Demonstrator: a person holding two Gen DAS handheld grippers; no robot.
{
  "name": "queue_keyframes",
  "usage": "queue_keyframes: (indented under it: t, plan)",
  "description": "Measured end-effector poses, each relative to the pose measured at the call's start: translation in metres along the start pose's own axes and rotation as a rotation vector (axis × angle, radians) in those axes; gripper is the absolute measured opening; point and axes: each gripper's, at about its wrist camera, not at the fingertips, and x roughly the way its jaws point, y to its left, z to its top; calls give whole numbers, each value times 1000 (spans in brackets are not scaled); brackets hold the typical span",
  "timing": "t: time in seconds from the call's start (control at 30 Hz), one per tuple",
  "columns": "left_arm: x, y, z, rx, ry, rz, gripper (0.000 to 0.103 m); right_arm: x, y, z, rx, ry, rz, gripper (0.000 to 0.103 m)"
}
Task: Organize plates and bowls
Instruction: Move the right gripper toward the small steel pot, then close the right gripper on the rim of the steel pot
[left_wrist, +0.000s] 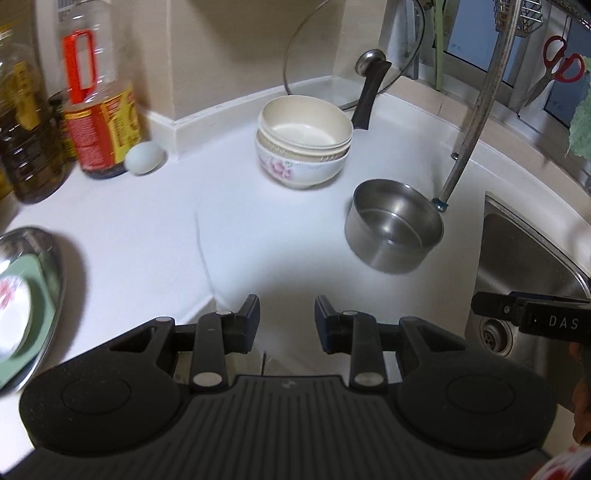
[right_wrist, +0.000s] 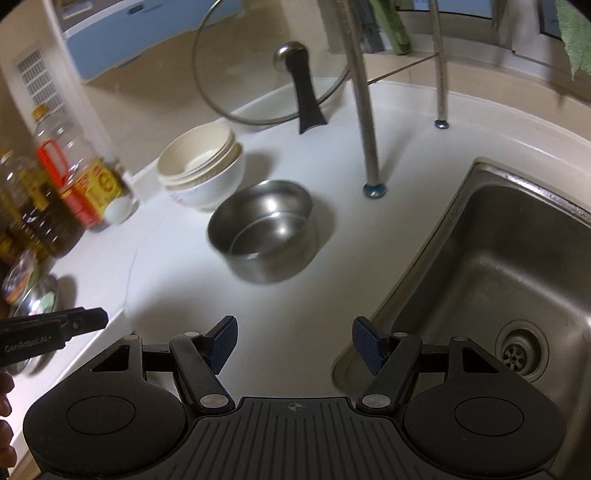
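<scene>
A stack of cream bowls (left_wrist: 303, 147) sits in a white flowered bowl near the back wall, also visible in the right wrist view as the bowl stack (right_wrist: 201, 170). In front of it stands an empty steel bowl (left_wrist: 393, 229) (right_wrist: 264, 229). At the far left a steel plate (left_wrist: 48, 258) holds a green dish and a flowered bowl. My left gripper (left_wrist: 287, 310) hovers over bare counter, its jaws a little apart and empty. My right gripper (right_wrist: 294, 332) is open wider, empty, short of the steel bowl. Each gripper shows at the edge of the other's view.
Oil bottles (left_wrist: 99, 110) and an egg (left_wrist: 144, 157) stand at the back left. A glass lid (left_wrist: 351, 62) leans on the wall. Rack legs (right_wrist: 369, 129) stand behind the steel bowl. The sink (right_wrist: 498, 277) lies to the right. Scissors (left_wrist: 561, 62) hang above.
</scene>
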Motion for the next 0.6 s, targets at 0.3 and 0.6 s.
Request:
queue_keyframes:
  t: [0.3,0.6]
  plan:
    - [41,-19,38,63,-20,-107,29,26,-11,29,82,-78,-53,69]
    - [87,-35,65,87,-4,-155,29,61,-13,48,109,-101,-53,65]
